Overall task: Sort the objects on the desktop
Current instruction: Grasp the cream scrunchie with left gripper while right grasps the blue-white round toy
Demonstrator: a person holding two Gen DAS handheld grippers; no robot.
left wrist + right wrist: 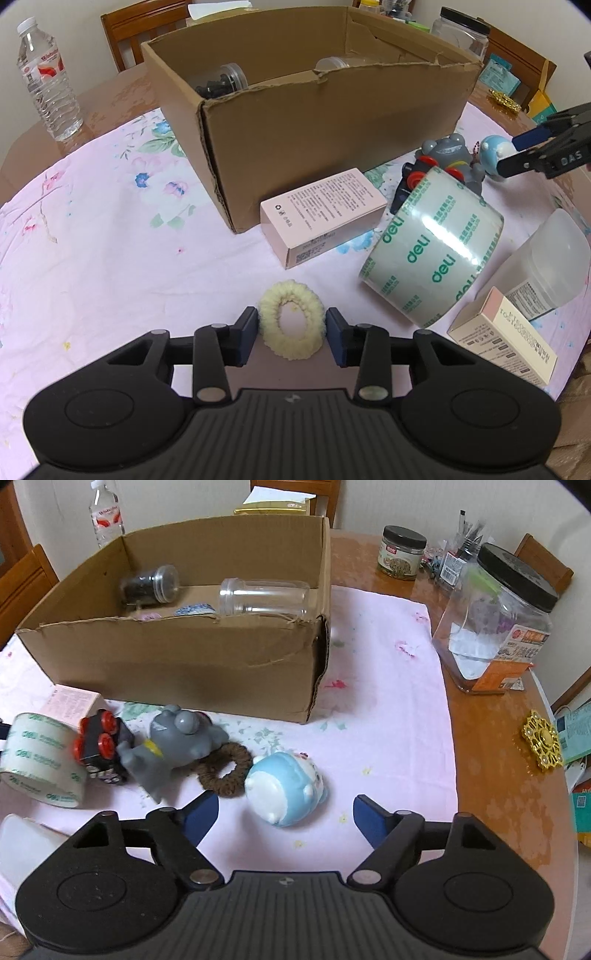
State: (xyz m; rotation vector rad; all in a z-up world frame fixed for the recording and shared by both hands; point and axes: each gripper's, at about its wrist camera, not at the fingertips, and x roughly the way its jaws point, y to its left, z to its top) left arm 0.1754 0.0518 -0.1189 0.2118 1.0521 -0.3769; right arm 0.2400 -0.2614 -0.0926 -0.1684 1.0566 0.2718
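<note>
Left hand-held gripper: in your left wrist view its jaws sit on either side of the cream hair tie, pads touching or just beside its fuzzy edges; you cannot tell if they squeeze it.
Cream hair tie: flat on the pink floral cloth covering your counter, in front of the pink carton.
Cardboard box: open, behind the carton, two jars inside.
Tape roll: tilted, right of the carton.
Right hand-held gripper: in your right wrist view, jaws spread wide, holding nothing.
Blue toy: on the cloth between and just ahead of its fingertips.
Brown hair tie: touching the blue toy's left side, partly under the grey toy.
</note>
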